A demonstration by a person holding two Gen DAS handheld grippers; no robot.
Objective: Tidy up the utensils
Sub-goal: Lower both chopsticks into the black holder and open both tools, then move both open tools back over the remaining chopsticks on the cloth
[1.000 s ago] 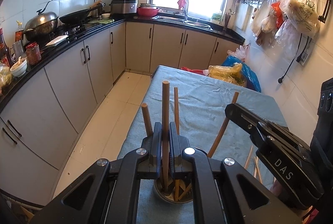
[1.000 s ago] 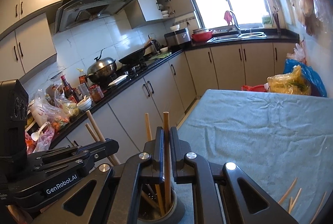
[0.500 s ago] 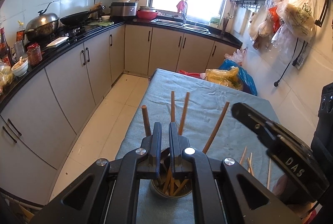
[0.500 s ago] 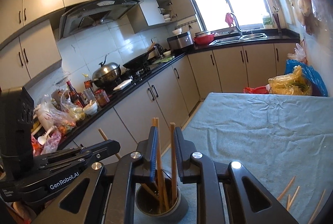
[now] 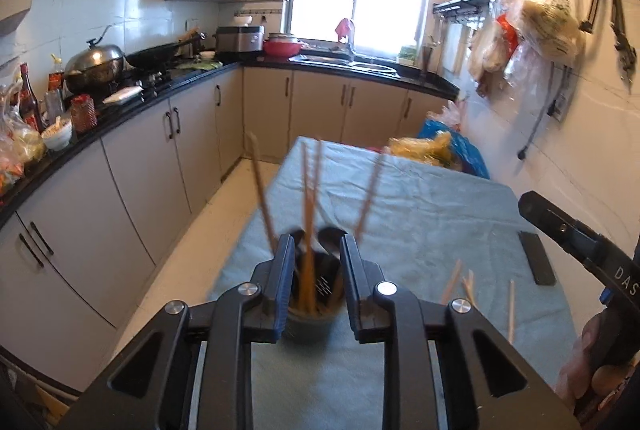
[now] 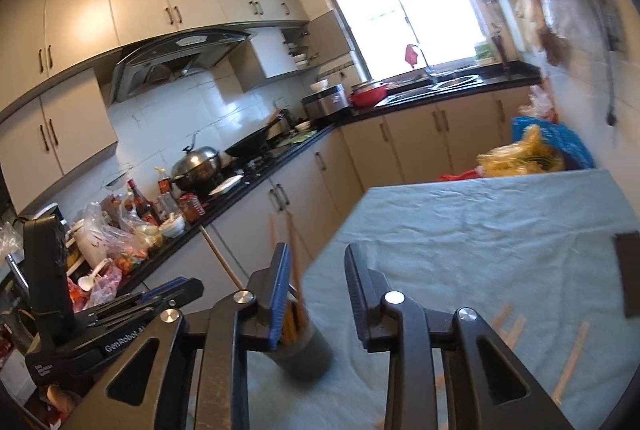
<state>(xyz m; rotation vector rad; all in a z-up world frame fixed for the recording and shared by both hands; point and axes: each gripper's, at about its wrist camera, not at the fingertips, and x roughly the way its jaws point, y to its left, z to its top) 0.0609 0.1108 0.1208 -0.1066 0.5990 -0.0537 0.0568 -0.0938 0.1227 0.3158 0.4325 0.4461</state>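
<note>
A dark round holder [image 5: 316, 300] stands near the front left edge of a table under a blue-grey cloth [image 5: 420, 222]. Several wooden chopsticks [image 5: 310, 198] stand in it, leaning apart. My left gripper [image 5: 314, 250] is open and empty just above the holder. My right gripper [image 6: 316, 262] is open and empty, with the holder [image 6: 300, 346] at its left finger. Loose chopsticks [image 5: 466, 284] lie on the cloth to the right; they also show in the right wrist view [image 6: 572, 354].
A flat black object [image 5: 536, 262] lies on the cloth at the right. Plastic bags [image 5: 436, 150] sit at the table's far end. Kitchen cabinets and a cluttered counter [image 5: 80, 118] run along the left, across a strip of floor. Bags hang on the right wall [image 5: 536, 26].
Both grippers let go of their chopsticks, which now stand in the holder. Both opened wide and drew back and up; the right one swung to the right.
</note>
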